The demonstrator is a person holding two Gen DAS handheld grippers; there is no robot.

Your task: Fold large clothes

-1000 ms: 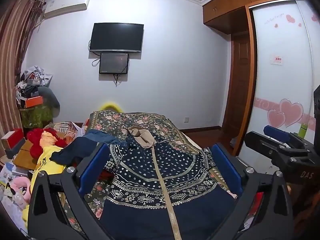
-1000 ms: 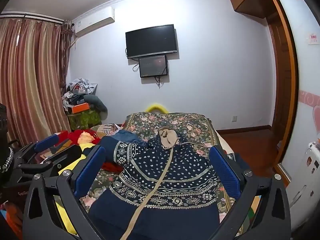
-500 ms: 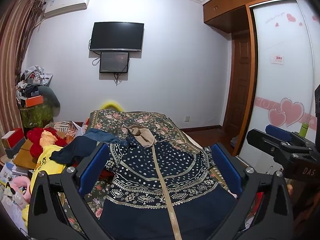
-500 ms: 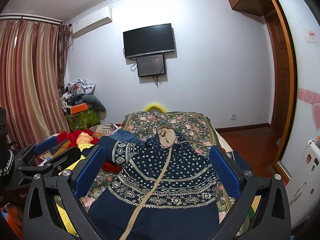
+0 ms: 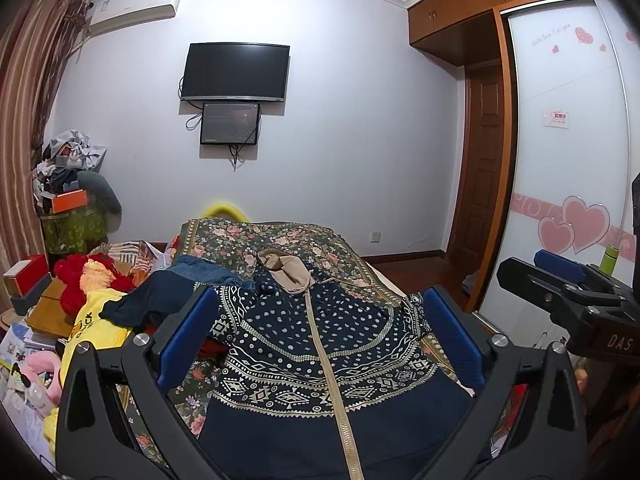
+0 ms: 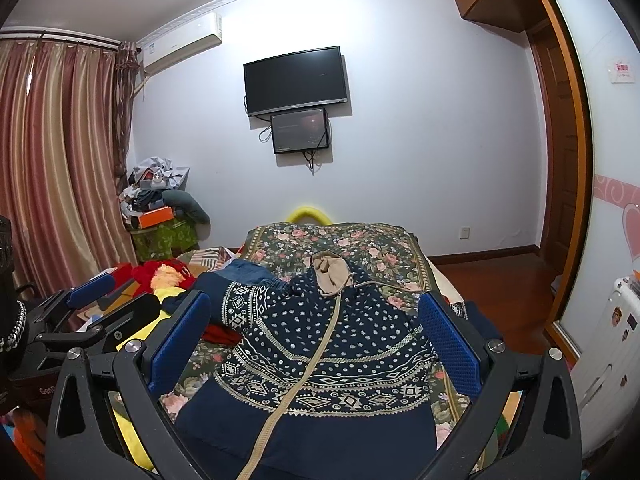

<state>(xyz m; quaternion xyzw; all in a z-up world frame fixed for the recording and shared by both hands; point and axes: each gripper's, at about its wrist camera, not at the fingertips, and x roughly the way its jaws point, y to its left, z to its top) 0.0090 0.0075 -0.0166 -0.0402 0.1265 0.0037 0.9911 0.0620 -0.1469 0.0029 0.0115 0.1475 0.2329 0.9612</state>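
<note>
A navy hooded jacket [image 5: 320, 344] [image 6: 328, 344] with white dots, pale geometric bands and a beige zip lies front-up on the floral bedspread [image 5: 280, 236] [image 6: 360, 240], its beige-lined hood [image 5: 288, 272] [image 6: 330, 272] towards the far wall. One sleeve [image 5: 160, 296] trails off to the left. My left gripper [image 5: 320, 336] hovers open above the jacket's chest, holding nothing. Over the same area my right gripper [image 6: 312, 332] is also open and empty. Each gripper shows at the side of the other's view, the right one [image 5: 568, 292] and the left one [image 6: 92, 308].
Yellow and red clothes and plush toys [image 5: 92, 284] are heaped left of the bed, with boxes [image 5: 28, 280] near them. A cluttered stand [image 6: 160, 216] sits by the curtain [image 6: 48, 160]. A wardrobe with heart stickers [image 5: 572, 200] and a wooden door [image 5: 480, 160] are on the right.
Both views have shifted only slightly, with a small drift of the cameras. The jacket lies as before and both grippers stay open.
</note>
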